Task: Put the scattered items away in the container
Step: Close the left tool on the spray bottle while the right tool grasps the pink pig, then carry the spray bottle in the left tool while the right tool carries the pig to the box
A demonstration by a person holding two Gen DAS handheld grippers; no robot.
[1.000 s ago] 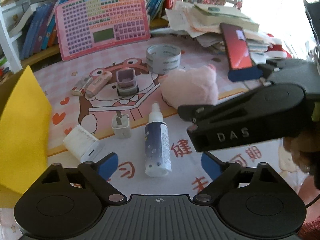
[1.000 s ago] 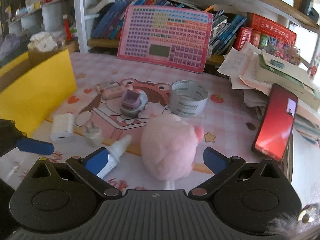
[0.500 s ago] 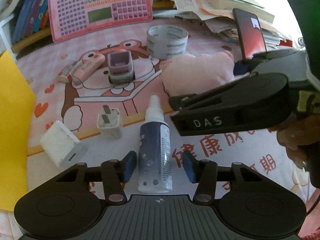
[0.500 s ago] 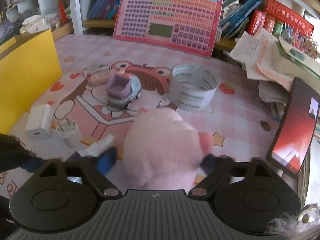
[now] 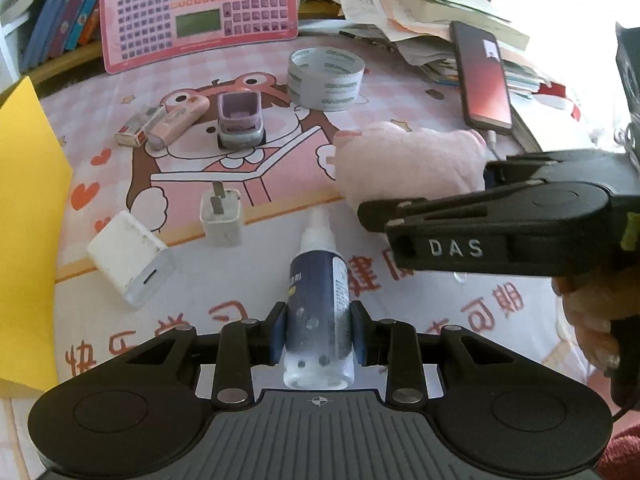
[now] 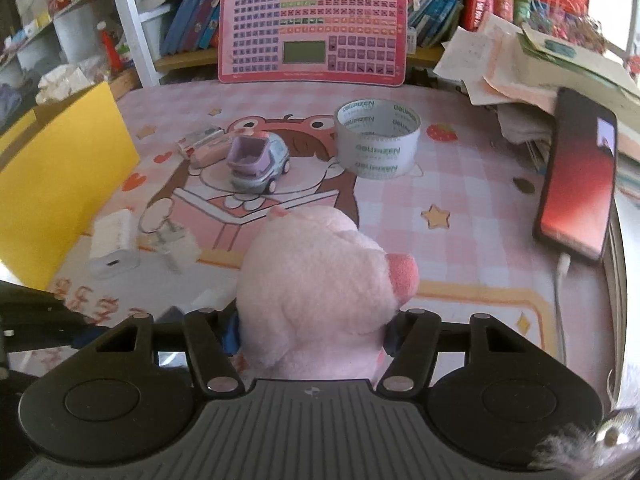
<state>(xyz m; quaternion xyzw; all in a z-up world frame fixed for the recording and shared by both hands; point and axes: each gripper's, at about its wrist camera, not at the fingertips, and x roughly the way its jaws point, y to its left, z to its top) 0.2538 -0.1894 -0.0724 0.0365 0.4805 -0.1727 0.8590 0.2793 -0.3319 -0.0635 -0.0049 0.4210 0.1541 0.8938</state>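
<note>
My left gripper (image 5: 319, 332) is shut on a blue spray bottle (image 5: 318, 304) with a white nozzle that lies on the mat. My right gripper (image 6: 312, 334) is shut on a pink plush pig (image 6: 320, 288); the pig also shows in the left wrist view (image 5: 408, 164), with the right gripper's black body beside it. The yellow container (image 5: 24, 220) stands at the left edge, also seen in the right wrist view (image 6: 56, 184). Loose on the mat are a white charger box (image 5: 130, 258), a white plug (image 5: 220, 220), a toy truck (image 5: 240, 124), a pink case (image 5: 178, 120) and a tape roll (image 5: 326, 78).
A pink keyboard toy (image 5: 196, 8) leans on the bookshelf at the back. A phone (image 5: 482, 76) on a cable rests against a paper pile (image 5: 420, 12) at the right. A small box (image 5: 134, 128) lies beside the pink case.
Both grippers moved forward and closed: the left one onto the spray bottle, the right one onto the plush pig. One second ago both were open.
</note>
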